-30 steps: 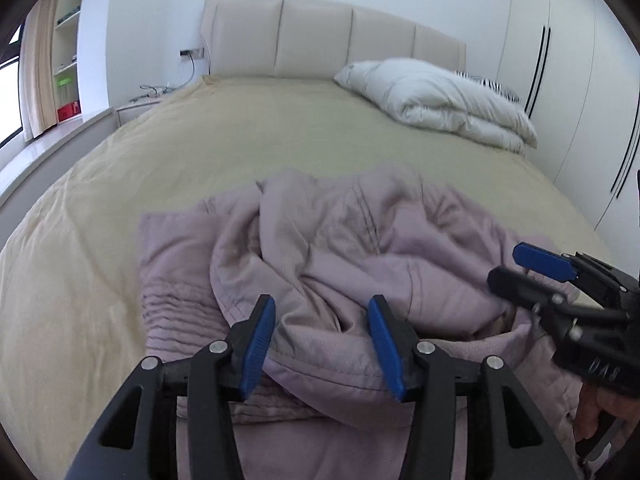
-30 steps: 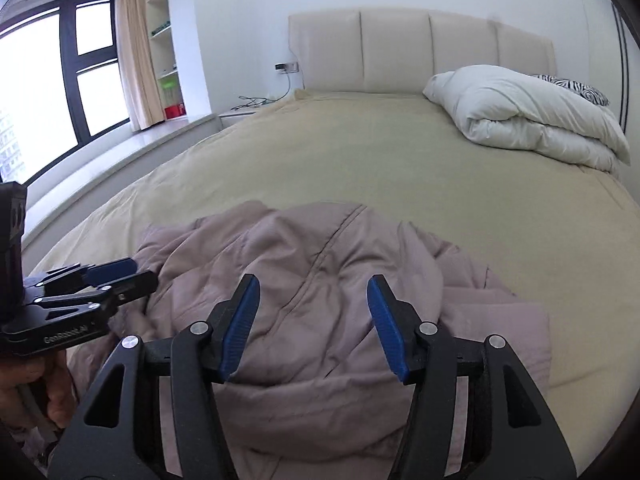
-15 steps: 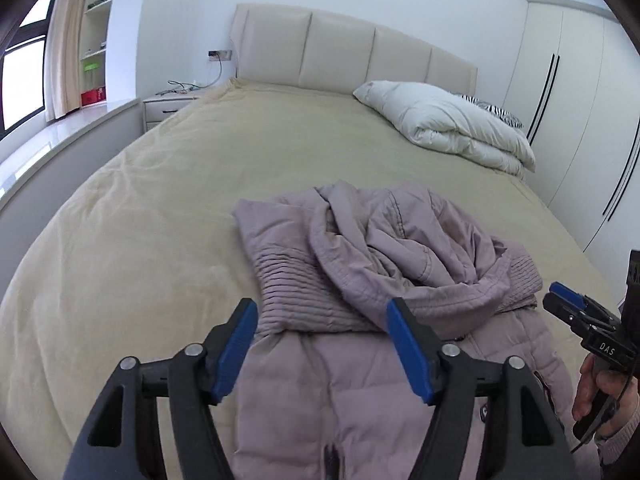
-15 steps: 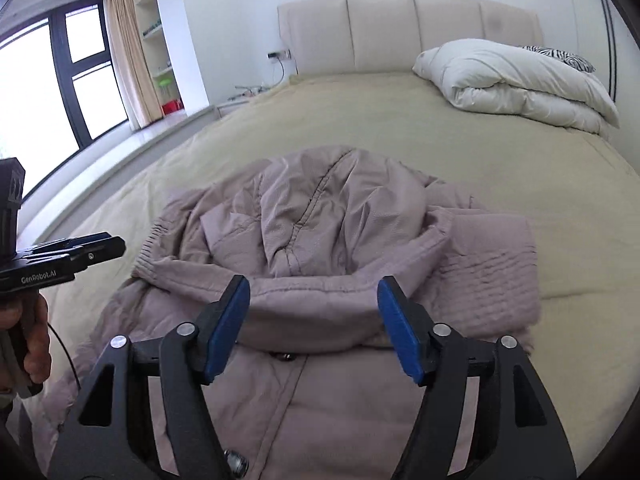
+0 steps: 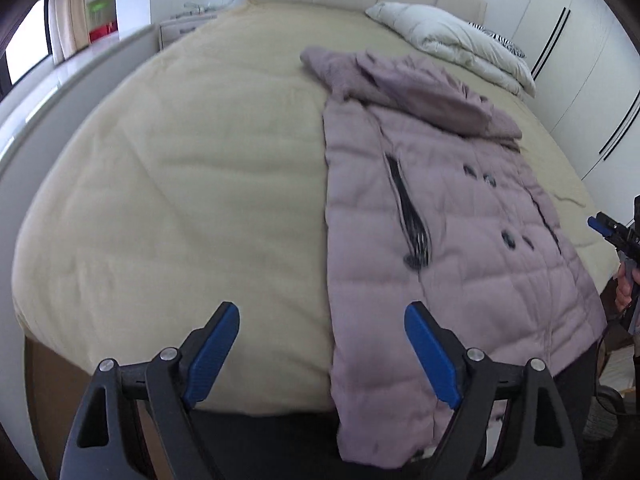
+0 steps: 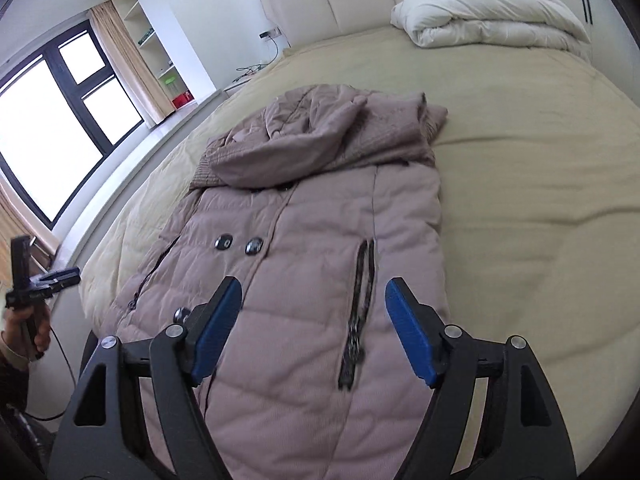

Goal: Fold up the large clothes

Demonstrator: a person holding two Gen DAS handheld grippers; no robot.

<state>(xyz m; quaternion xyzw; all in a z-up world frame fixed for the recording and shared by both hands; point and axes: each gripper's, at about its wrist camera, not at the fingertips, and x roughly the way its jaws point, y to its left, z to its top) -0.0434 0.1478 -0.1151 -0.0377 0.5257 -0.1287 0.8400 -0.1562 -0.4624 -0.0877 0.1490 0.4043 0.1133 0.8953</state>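
A mauve quilted puffer coat lies front-up along the bed, hood and sleeves bunched at its far end, hem hanging over the near edge. It also shows in the right wrist view. My left gripper is open and empty above the bed's near edge, left of the coat's hem. My right gripper is open and empty over the coat's lower part. The right gripper also shows at the right edge of the left wrist view; the left gripper shows at the left of the right wrist view.
The bed has a beige cover. A folded white duvet lies near the headboard. A window and shelves are on the left, white wardrobes on the right.
Both grippers have pulled back toward the foot of the bed and away from the crumpled hood end. The coat's body now lies stretched out flat in view.
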